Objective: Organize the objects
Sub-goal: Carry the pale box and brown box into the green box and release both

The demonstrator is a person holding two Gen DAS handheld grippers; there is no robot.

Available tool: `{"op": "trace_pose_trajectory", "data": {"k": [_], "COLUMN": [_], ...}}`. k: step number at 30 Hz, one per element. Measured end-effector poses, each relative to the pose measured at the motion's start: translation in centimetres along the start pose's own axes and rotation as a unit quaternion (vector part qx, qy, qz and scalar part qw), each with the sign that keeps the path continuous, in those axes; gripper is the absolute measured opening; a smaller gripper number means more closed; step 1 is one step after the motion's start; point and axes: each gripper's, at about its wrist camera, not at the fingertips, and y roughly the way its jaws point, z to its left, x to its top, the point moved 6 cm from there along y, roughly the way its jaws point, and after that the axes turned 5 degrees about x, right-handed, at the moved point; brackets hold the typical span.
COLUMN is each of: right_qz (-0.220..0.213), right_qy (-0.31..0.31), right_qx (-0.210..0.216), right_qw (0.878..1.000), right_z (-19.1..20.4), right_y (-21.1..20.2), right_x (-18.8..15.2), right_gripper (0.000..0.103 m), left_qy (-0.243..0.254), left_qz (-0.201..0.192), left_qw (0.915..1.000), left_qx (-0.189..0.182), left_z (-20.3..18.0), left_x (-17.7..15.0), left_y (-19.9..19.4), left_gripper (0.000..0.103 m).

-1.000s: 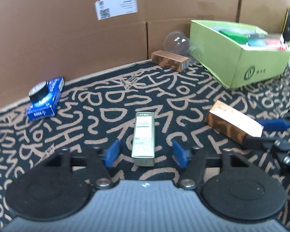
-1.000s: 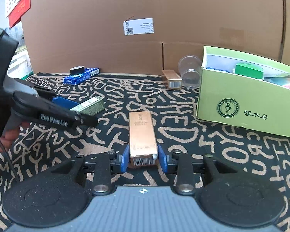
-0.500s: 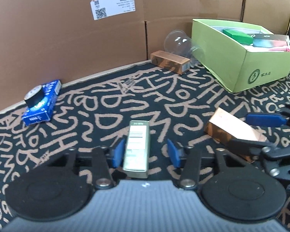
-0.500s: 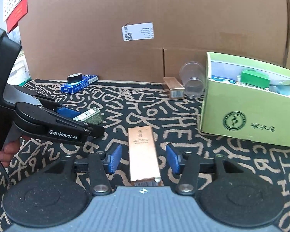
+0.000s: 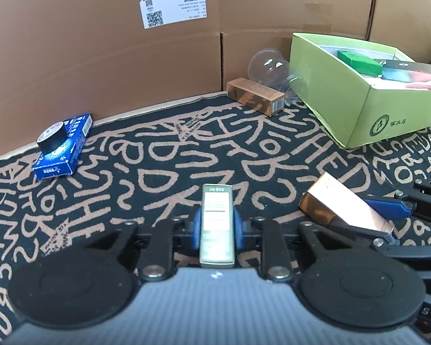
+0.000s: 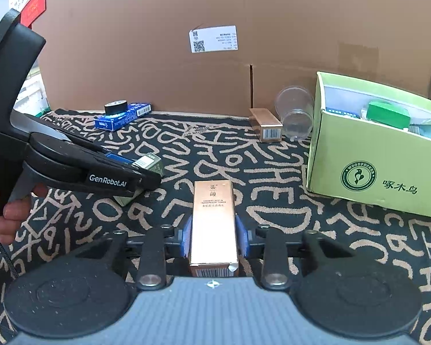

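Grippers both closing: left gripper (image 5: 217,225) pinched the green carton (image 5: 217,224), right gripper (image 6: 214,240) the copper carton (image 6: 214,224). Sound practice would be firm, centred grips before lifting toward the green box (image 6: 359,155).

Open rug (image 5: 186,155) ahead; green box (image 5: 359,97) on the right

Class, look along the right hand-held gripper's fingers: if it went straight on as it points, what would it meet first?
Closing on the copper box, the right hand-held gripper would probably meet bare patterned rug first; the far copper carton lies right of that line.
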Motion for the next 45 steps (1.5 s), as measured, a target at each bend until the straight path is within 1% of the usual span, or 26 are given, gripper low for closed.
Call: {"op": "trace_pose_trajectory", "data": {"k": [6, 12, 19, 25, 28, 30, 32, 36, 39, 40, 41, 42, 43, 44, 45], "right_qz": [-0.02, -0.056, -0.112, -0.143, -0.159, -0.169, -0.175, -0.18, -0.174, -0.168, -0.163, -0.156, -0.147, -0.145, -0.148], "right_qy": [-0.004, 0.0, 0.012, 0.025, 0.03, 0.034, 0.041, 0.041, 0.031, 0.027, 0.022, 0.015, 0.01, 0.008, 0.006], "right_qx": [0.001, -0.01, -0.046, -0.092, -0.114, -0.129, -0.142, -0.162, -0.17, -0.169, -0.17, -0.172, -0.176, -0.178, -0.173], "right_qw": [1.0, 0.998, 0.993, 0.985, 0.98, 0.977, 0.973, 0.969, 0.97, 0.971, 0.972, 0.973, 0.973, 0.973, 0.974], "right_z": [0.0, -1.0, -3.9, -7.6, -9.5, -10.9, -12.5, -15.0, -16.4, -16.8, -17.2, -17.2, -17.4, -17.4, -17.4], "right_y": [-1.2, -3.5, -7.4, -9.9, -10.9, -11.2, -11.1, -10.1, -8.5, -7.8, -7.0, -6.5, -5.9, -5.7, -5.7], "right_x": [0.8, 2.2, 4.2, 5.6, 6.3, 6.9, 7.6, 8.5, 8.8, 8.8, 8.6, 8.4, 8.0, 7.5, 7.1], "right_gripper": [0.036, 0.036, 0.036, 0.036, 0.036, 0.036, 0.036, 0.036, 0.036, 0.035, 0.04, 0.048, 0.062, 0.064, 0.064], "left_qy": [-0.001, 0.002, 0.002, 0.023, 0.031, 0.033, 0.036, 0.027, 0.015, 0.015, 0.018, 0.025, 0.024, 0.02, 0.021], "left_qz": [-0.015, -0.042, -0.103, -0.146, -0.154, -0.154, -0.155, -0.144, -0.135, -0.138, -0.142, -0.142, -0.14, -0.145, -0.152], "left_qw": [0.9999, 0.9991, 0.9939, 0.9864, 0.9838, 0.9826, 0.982, 0.9841, 0.9857, 0.9855, 0.9852, 0.9854, 0.9866, 0.9868, 0.986], "left_qx": [0.005, -0.003, -0.038, -0.072, -0.087, -0.098, -0.102, -0.1, -0.1, -0.098, -0.095, -0.091, -0.08, -0.069, -0.066], "left_z": [-0.2, -1.3, -3.7, -8.3, -11.0, -12.7, -14.4, -16.4, -16.9, -16.9, -17.0, -17.1, -16.8, -16.4, -16.1], "left_x": [0.5, 2.2, 6.4, 10.5, 12.5, 13.8, 14.8, 16.4, 17.0, 17.0, 17.0, 16.8, 16.4, 15.9, 15.5], "left_y": [-1.4, -3.5, -7.1, -9.0, -8.9, -8.4, -7.4, -4.9, -2.8, -2.1, -1.4, -0.8, -0.3, 0.0, 0.2], "left_gripper": [0.022, 0.022, 0.022, 0.022, 0.022, 0.022, 0.022, 0.022, 0.022, 0.024, 0.03, 0.057, 0.075, 0.078, 0.079]}}
